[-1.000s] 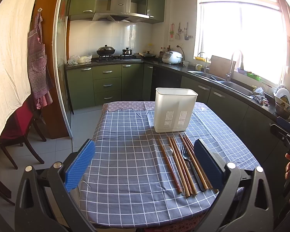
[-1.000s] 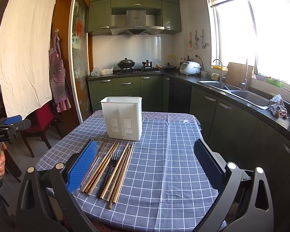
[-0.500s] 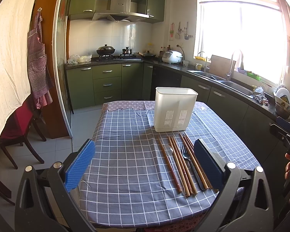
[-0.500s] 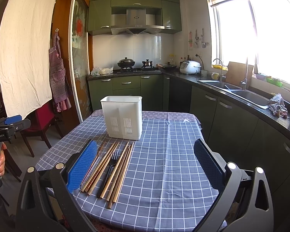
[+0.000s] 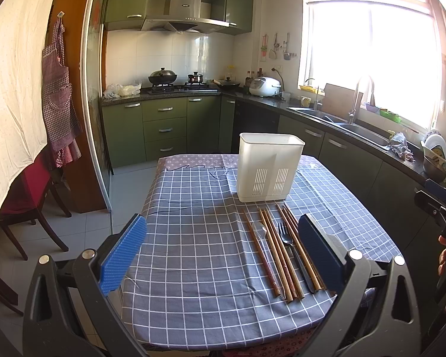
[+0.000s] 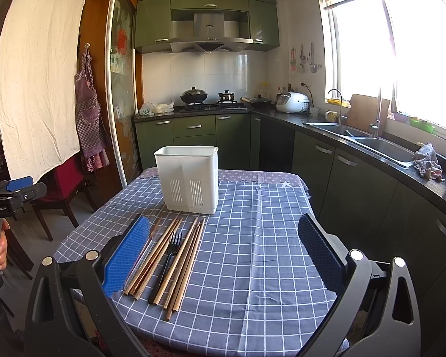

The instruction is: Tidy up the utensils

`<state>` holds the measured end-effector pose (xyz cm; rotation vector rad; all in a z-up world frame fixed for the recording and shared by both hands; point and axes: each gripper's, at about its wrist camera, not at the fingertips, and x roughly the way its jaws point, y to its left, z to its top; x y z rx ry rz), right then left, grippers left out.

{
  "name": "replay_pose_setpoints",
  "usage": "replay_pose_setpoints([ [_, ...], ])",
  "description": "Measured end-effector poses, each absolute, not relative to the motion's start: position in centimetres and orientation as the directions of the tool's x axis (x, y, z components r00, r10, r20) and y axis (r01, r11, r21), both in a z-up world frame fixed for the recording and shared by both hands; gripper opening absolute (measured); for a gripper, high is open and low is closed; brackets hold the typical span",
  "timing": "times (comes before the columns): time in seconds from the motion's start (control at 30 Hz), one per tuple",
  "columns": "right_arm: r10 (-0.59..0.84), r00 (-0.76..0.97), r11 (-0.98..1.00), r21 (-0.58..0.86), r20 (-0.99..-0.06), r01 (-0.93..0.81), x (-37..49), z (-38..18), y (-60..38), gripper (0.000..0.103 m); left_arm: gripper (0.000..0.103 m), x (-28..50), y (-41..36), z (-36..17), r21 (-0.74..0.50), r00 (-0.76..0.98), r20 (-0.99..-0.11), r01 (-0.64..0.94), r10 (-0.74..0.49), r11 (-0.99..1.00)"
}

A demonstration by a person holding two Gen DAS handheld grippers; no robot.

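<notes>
No movement over the last second: both tongs, left [image 5: 223, 253] and right [image 6: 223, 253], hang released and empty. Chopsticks [image 5: 278, 253] and fork [image 6: 168, 257] lie on the counter [image 6: 252, 253] between them, holder [image 6: 188, 178] beyond. Sorting hasn't started.

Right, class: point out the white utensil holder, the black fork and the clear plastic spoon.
white utensil holder [image 6: 190, 178], right wrist view, front wall above the slots.
black fork [image 6: 173, 242], right wrist view, at the base of its tines.
clear plastic spoon [image 5: 259, 228], left wrist view, on its bowl.
</notes>
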<state>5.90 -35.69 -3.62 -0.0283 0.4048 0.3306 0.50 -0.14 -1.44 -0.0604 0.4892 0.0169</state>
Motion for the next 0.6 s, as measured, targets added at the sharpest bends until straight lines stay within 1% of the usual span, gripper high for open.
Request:
replay_pose_setpoints([
  [0.4,0.312,0.857,0.946,0.048,-0.411,-0.321,6.8,-4.1,-35.3,0.099,0.097,0.9,-0.1,-2.3,-0.055,0.875,-0.484,-0.029,-0.001,0.998],
  [0.5,0.308,0.849,0.947,0.049,-0.429,-0.318,7.7,-4.3,-35.1,0.099,0.097,2.2,-0.1,-2.9,-0.06,0.856,-0.517,-0.025,-0.01,0.998],
  [0.6,0.291,0.83,0.946,0.011,-0.476,-0.325,9.4,-4.8,-34.4,0.099,0.097,4.6,-0.3,-3.7,-0.069,0.819,-0.573,-0.015,-0.028,0.997],
])
